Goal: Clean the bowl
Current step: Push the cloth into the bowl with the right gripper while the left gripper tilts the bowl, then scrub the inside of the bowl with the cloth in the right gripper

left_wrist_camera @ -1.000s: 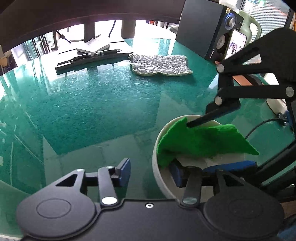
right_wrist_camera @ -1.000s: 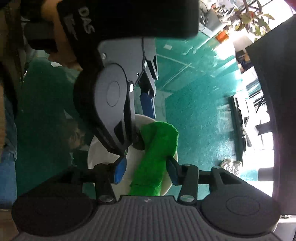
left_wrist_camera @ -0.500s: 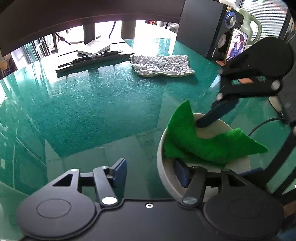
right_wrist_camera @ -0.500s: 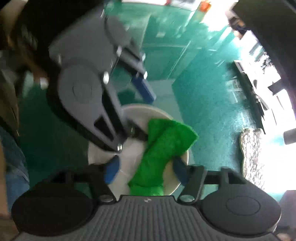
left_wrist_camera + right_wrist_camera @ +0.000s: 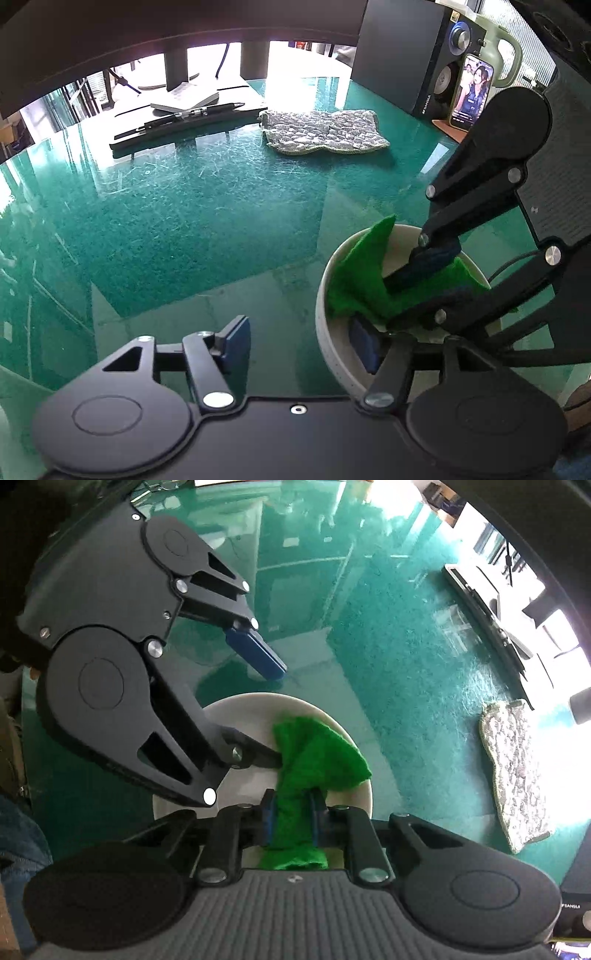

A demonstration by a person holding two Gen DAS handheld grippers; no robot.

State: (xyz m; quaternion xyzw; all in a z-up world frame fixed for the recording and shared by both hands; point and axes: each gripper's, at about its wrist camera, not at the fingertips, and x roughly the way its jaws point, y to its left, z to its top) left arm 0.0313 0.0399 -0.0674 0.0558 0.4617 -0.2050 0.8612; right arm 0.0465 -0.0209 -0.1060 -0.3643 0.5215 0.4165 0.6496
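Note:
A white bowl [image 5: 325, 332] stands on the green glass table; it also shows in the right wrist view [image 5: 240, 716]. A green cloth [image 5: 321, 757] lies bunched inside it and shows in the left wrist view [image 5: 354, 280] too. My right gripper [image 5: 291, 819] is shut on the green cloth over the bowl. My left gripper [image 5: 299, 345] is open and straddles the bowl's wall: one finger is inside the bowl, the other outside on the left. In the right wrist view the left gripper [image 5: 273, 716] reaches in from the left.
A grey textured mat [image 5: 325, 131] lies on the table at the back, with a black tray holding a pen and notebook [image 5: 184, 114] to its left. A black speaker [image 5: 402, 55] and a phone [image 5: 471, 96] stand at the back right.
My right gripper has closed on the green cloth, which was loose between its fingers before. The cloth has bunched up deeper in the bowl. My left gripper stays on the bowl's rim.

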